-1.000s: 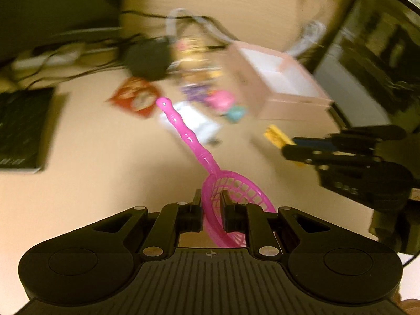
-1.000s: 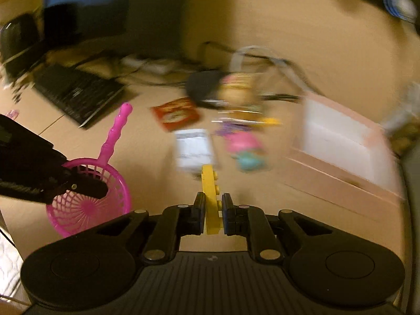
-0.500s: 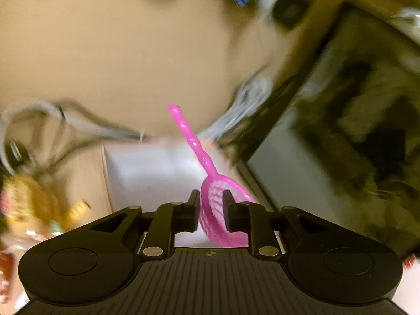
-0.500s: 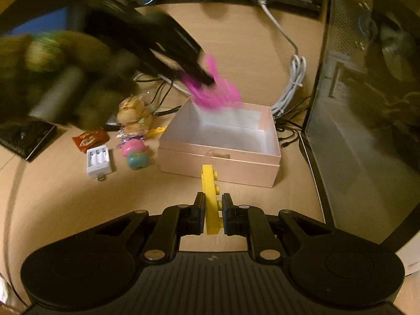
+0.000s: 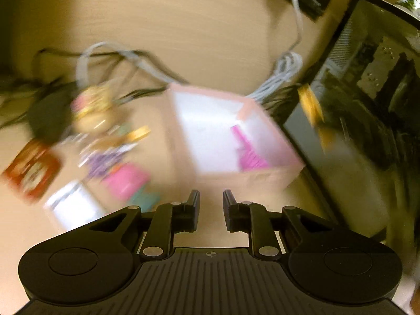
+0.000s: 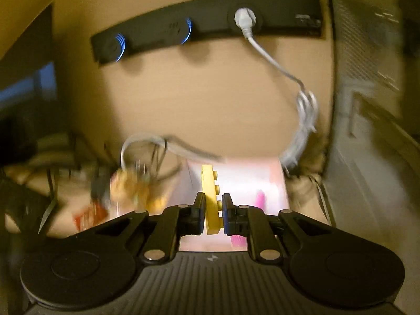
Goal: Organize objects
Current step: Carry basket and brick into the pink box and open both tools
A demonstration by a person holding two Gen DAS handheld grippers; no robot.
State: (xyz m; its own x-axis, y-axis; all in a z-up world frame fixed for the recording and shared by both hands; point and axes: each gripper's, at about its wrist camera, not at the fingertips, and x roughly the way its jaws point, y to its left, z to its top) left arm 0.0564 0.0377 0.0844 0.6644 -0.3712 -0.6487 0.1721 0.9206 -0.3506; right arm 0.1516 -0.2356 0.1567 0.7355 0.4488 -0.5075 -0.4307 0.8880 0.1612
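My left gripper (image 5: 210, 204) hangs open, empty; pink scoop (image 5: 248, 149) lies boxed; right gripper (image 6: 213, 211) grips the yellow brick (image 6: 210, 199); toys at ten o'clock remain.

Warm, dim yellow light tints both views. Motion blur smears everything ahead of the left gripper (image 5: 211, 208), especially the toys on its left. Beyond the right gripper (image 6: 212, 214), the wall's power strip (image 6: 204, 30) stays fairly sharp above soft shadows. Fisheye edges curve.
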